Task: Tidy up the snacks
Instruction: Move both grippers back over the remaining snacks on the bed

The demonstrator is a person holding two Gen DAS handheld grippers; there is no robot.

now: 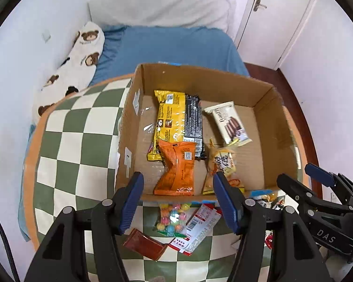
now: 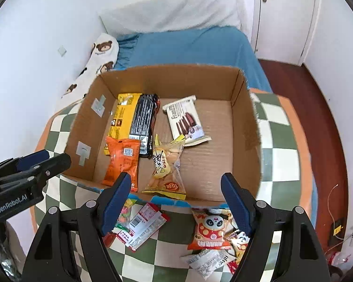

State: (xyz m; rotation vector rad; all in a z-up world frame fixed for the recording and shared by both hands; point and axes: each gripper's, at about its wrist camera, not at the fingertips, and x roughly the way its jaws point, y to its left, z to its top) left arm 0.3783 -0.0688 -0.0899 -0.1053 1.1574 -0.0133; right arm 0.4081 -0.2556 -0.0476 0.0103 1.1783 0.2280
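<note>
Both views are bright and evenly lit, soft daylight with only faint shadows inside the box (image 1: 200, 75). Glare glints on the yellow wrapper (image 1: 169, 117) inside it. Fisheye bending curves the walls around the box; corners go black. Focus is fairly sharp.

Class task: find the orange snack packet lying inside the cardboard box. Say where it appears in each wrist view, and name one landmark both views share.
Left wrist view: the orange snack packet lies centre, low in the cardboard box, between the fingers of the left gripper.
Right wrist view: it sits left of centre, at the box's near left corner.
Shared landmark: the yellow packet just beyond it.
</note>
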